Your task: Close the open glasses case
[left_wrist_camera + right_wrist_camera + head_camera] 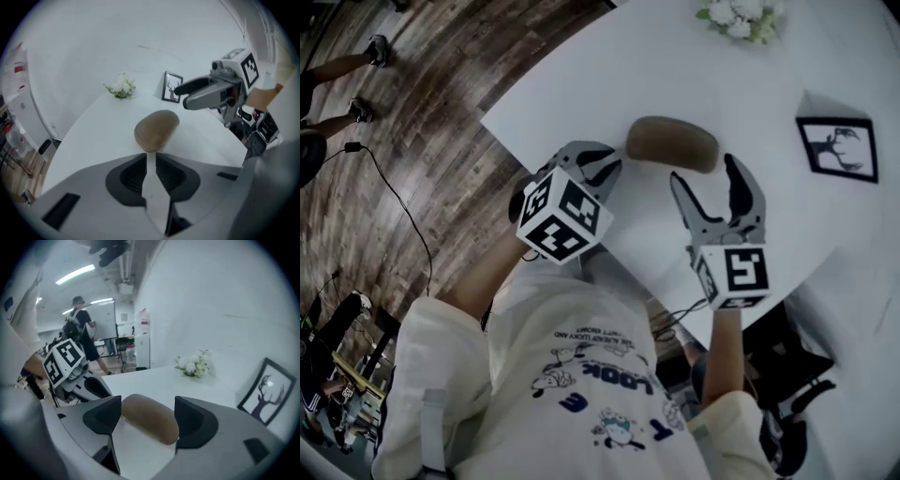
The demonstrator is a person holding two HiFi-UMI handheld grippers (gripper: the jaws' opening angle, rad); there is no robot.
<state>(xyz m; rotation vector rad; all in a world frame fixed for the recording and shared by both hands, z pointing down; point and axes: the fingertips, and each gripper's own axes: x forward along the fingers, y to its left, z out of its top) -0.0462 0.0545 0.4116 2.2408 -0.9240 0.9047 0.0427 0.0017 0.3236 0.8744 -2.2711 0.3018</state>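
Observation:
A brown glasses case (672,143) lies shut on the white table (712,75), lid down on its base. My left gripper (598,171) is at the case's left end, its jaws parted by a narrow gap with only table showing between them. In the left gripper view (151,157) the case (157,129) lies just past the fingertips. My right gripper (708,173) hovers at the near right of the case, open wide and holding nothing. In the right gripper view (148,404) the case (152,420) lies beyond the two fingertips, apart from them.
A bunch of white flowers (741,19) sits at the table's far side. A framed tree picture (837,147) stands to the right. The table's curved edge runs left of the case over a wooden floor (412,141) with a cable. A person (82,329) stands in the background.

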